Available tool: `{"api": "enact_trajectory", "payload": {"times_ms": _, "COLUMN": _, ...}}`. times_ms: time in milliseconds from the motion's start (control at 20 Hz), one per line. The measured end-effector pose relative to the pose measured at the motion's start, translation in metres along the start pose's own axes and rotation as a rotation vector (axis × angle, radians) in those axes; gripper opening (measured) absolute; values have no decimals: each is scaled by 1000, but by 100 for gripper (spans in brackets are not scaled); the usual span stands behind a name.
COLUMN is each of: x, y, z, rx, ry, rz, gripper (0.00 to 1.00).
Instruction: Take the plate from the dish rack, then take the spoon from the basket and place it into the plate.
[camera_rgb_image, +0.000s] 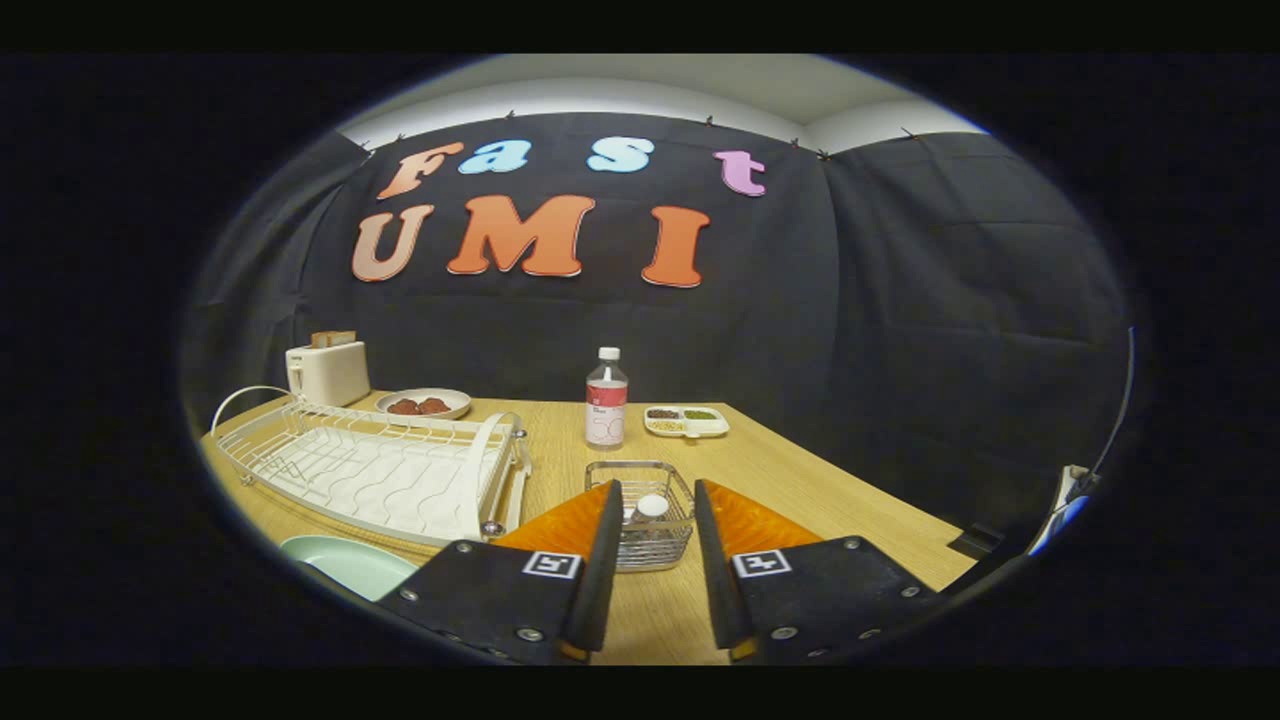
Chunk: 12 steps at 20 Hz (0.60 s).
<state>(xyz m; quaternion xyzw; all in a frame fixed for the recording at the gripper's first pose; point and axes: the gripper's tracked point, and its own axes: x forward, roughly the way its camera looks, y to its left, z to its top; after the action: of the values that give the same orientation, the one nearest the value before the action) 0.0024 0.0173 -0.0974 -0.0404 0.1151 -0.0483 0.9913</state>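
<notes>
Gripper (652, 520): fingers parted, nothing held, hovering low over the wooden table (800, 480).
Basket (645, 515): small wire one, just ahead of the fingers and framed between them; a pale rounded end, likely the spoon (651, 506), stands in it.
Plate (345, 562): pale green, flat on the table beside the gripper's left finger, in front of the dish rack (380, 470), which looks empty. The plate step seems done; the spoon step is in hand.
Next move, by my reckoning: ease forward and down, close on the spoon, lift clear of the wire rim, carry left.
Beyond: bottle (606, 398) directly behind the basket, divided tray (686, 421), dish of food (424, 403), toaster (327, 370). Only the basket wall seems likely to snag.
</notes>
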Motion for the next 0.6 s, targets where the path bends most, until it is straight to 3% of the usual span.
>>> {"api": "enact_trajectory", "payload": {"times_ms": 50, "x": 5, "y": 0, "z": -1, "rx": 9, "ry": 2, "rz": -3, "gripper": 34}}
{"api": "enact_trajectory", "payload": {"times_ms": 100, "x": 4, "y": 4, "z": 3, "rx": 30, "ry": -8, "rz": 22, "gripper": 17}}
{"api": "enact_trajectory", "payload": {"times_ms": 200, "x": 5, "y": 4, "z": 3, "rx": 48, "ry": 0, "rz": 15, "gripper": 10}}
{"api": "enact_trajectory", "payload": {"times_ms": 600, "x": -4, "y": 3, "z": 39, "rx": 36, "ry": -70, "rz": 17, "gripper": 6}}
